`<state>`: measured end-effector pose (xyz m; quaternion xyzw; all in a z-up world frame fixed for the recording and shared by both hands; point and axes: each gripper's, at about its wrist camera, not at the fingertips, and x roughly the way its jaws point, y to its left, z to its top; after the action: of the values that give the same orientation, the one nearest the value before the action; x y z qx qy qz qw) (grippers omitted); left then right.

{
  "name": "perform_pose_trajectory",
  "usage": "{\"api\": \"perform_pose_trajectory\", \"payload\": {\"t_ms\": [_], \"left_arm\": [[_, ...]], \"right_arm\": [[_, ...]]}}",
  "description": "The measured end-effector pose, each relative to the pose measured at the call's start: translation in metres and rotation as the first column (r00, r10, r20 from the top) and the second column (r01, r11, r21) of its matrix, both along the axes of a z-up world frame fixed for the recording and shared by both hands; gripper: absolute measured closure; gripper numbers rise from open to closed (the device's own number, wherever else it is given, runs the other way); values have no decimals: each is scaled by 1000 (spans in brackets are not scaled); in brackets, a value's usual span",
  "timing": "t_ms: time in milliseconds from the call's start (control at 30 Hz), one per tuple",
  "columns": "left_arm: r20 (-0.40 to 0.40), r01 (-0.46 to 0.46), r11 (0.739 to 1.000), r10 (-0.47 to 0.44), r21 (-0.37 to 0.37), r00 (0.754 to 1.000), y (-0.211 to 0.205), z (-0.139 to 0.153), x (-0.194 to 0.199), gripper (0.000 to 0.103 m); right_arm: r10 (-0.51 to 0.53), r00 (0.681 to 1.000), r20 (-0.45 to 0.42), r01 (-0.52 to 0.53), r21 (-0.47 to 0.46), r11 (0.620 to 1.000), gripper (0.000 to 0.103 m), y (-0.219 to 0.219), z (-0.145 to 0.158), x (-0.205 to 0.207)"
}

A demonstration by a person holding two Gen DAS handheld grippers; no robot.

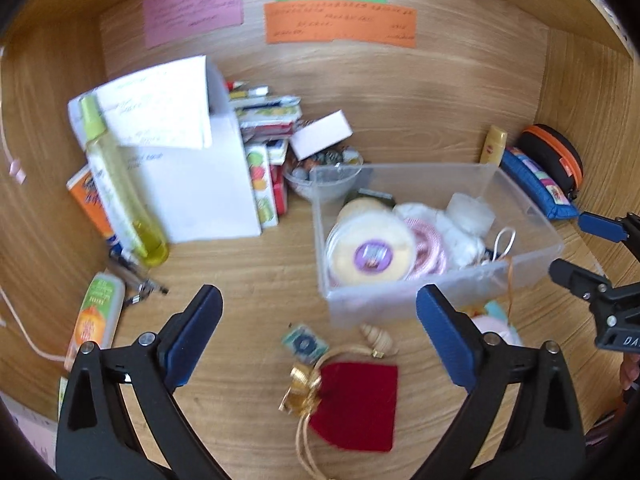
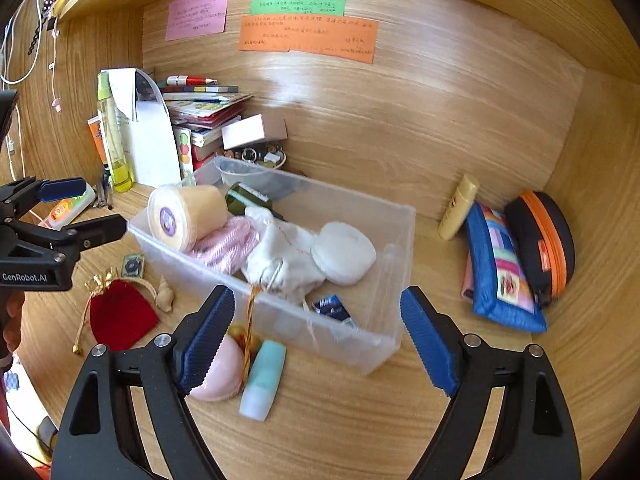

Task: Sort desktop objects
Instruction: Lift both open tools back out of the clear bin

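While both grippers hang over the desk with jaws spread and nothing between them, the step in hand looks like choosing the next loose item for the clear bin [image 2: 394,248]. The left gripper [image 1: 320,336] hovers above the red pouch [image 1: 358,404], which lies just in front of the bin beside a shell [image 1: 376,339]. The right gripper [image 2: 318,340] faces the bin's near corner, with a teal bottle [image 2: 264,380] at its left finger. Next, one must descend and close on a single item.
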<state>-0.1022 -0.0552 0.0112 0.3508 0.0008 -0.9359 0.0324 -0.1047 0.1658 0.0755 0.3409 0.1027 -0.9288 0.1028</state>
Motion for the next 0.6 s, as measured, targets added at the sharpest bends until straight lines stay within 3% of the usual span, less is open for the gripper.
{"api": "perform_pose_trajectory", "payload": {"t_ms": [300, 600], "left_arm": [[70, -22, 999, 20, 28, 997, -9, -32, 18, 4], [140, 4, 1000, -6, 13, 990, 0, -51, 23, 4]], "right_arm": [[-7, 999, 49, 9, -27, 1000, 20, 0, -18, 15], [56, 992, 115, -51, -49, 998, 20, -28, -49, 32]]}}
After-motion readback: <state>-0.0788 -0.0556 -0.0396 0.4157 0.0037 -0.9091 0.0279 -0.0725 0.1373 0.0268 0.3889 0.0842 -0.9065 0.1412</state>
